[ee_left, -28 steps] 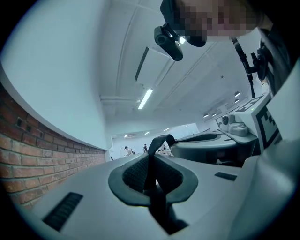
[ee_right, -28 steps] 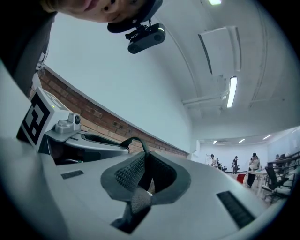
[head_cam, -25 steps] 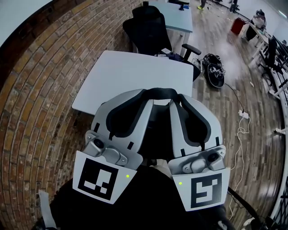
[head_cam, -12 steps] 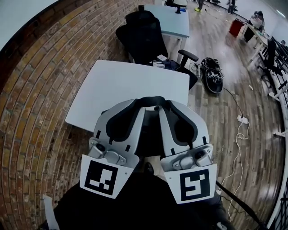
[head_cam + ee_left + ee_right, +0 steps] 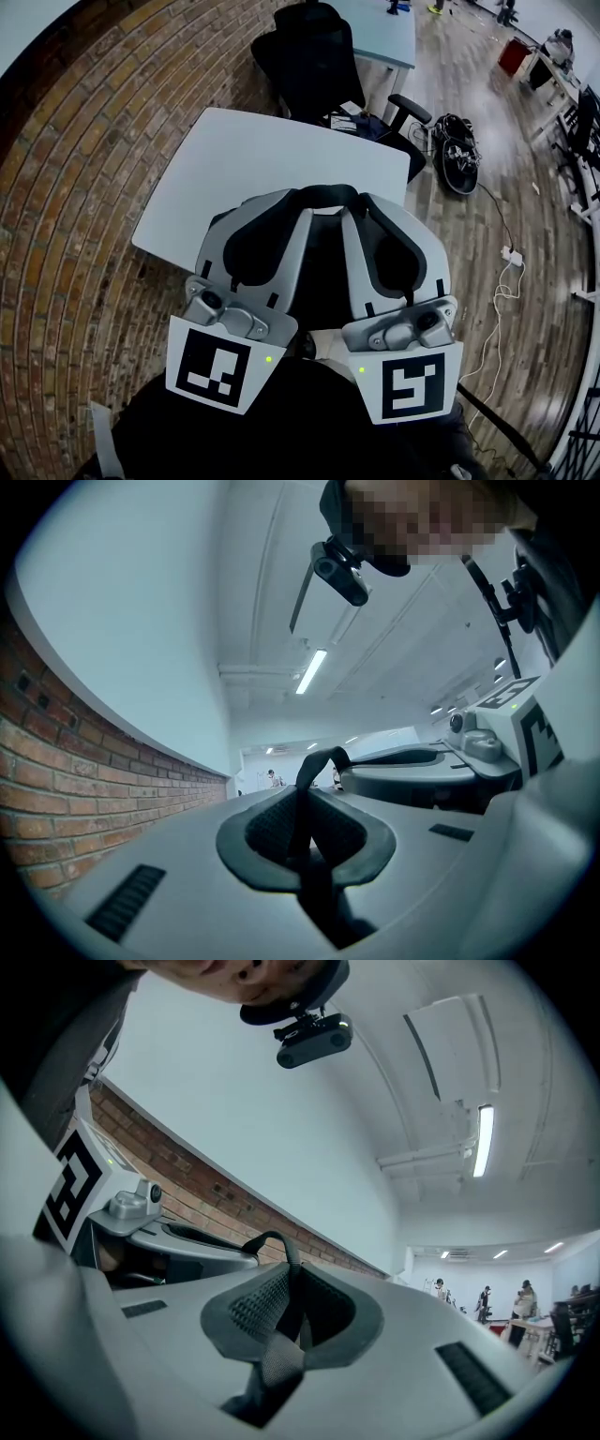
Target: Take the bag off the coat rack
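No legible text or numbers — none

- The strap (image 5: 323,194): what hangs below it is mostly hidden; I see only a dark strip.
- The far people (image 5: 485,1299): too small for me to make out.

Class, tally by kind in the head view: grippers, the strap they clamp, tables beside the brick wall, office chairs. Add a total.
Grippers: 2 (left gripper, right gripper)
Straps: 1 (black strap)
Tables: 2 (near table, far table)
Office chairs: 1 (office chair)
Total: 6
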A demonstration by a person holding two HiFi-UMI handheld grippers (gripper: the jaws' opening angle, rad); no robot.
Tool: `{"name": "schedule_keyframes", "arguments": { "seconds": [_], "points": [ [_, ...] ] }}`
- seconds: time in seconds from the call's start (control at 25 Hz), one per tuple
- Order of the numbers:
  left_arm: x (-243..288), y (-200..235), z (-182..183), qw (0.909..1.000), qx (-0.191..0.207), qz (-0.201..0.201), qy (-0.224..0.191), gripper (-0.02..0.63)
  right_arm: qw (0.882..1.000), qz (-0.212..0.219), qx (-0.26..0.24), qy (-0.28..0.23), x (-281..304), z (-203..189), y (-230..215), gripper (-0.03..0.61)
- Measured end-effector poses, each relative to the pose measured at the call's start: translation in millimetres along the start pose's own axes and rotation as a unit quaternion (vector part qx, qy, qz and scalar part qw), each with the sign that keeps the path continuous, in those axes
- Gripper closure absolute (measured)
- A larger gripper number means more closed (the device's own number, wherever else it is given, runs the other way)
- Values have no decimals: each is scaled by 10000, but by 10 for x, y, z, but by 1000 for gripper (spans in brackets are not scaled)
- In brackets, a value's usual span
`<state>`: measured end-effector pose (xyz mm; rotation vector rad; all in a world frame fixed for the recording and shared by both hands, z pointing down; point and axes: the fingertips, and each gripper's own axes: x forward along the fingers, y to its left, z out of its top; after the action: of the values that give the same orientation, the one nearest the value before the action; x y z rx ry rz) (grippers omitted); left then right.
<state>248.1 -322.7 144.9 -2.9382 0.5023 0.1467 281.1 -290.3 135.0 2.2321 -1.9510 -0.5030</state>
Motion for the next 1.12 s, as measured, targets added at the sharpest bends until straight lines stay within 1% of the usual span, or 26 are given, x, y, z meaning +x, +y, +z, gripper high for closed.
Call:
{"name": "schedule_keyframes", "arguments": {
  "seconds": [0.32, 0.56, 0.92, 1.12],
  "points": [
    [129, 120, -31, 10000, -39, -1, 39, 575, 10000, -12, -39, 51, 176, -39, -56, 541],
    [248, 282, -101, 9999, -58, -92, 47, 575, 9998, -83, -127, 92, 391, -89, -77, 541],
    [764, 609, -250, 9986, -274, -440, 121, 575, 9988, -317, -249, 283, 932, -303, -342, 542],
    [1080, 723, -380, 9975, -337, -577, 207, 575, 9982, -364, -177, 437, 1185, -498, -529, 543]
  ]
}}
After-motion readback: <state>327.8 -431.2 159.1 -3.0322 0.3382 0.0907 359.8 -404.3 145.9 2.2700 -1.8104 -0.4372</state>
